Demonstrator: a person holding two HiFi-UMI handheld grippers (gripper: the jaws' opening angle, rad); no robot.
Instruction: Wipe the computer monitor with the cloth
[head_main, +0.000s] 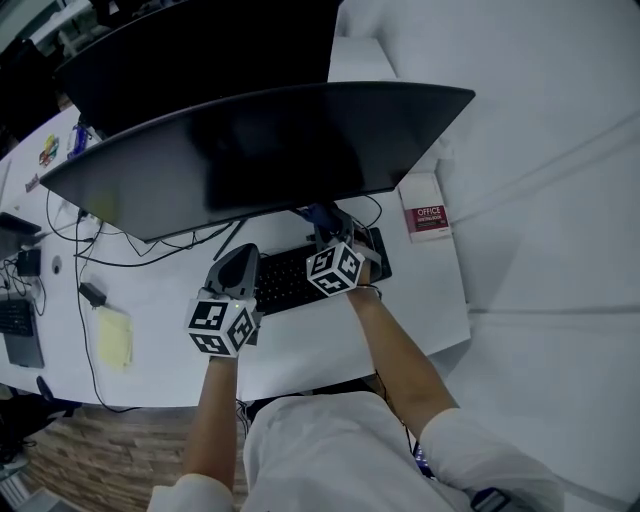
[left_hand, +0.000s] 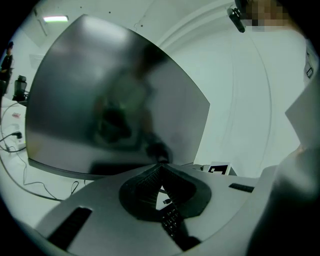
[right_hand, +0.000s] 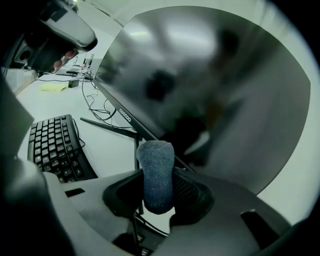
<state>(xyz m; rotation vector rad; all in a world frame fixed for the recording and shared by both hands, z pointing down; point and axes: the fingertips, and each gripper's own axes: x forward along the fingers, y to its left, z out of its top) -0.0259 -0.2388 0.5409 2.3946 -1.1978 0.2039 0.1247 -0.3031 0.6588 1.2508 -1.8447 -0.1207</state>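
Wiping looks not yet started: the right tool (right_hand: 159, 187) clamps the cloth (right_hand: 155, 160) just short of the monitor (right_hand: 210, 85), while the left tool (left_hand: 160, 172) sits closed, empty.

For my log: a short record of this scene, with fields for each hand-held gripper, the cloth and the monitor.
left hand-held gripper: shut, empty, over the keyboard
right hand-held gripper: shut on the cloth
cloth: blue, near the monitor lower edge; contact unclear
monitor: curved, screen dark
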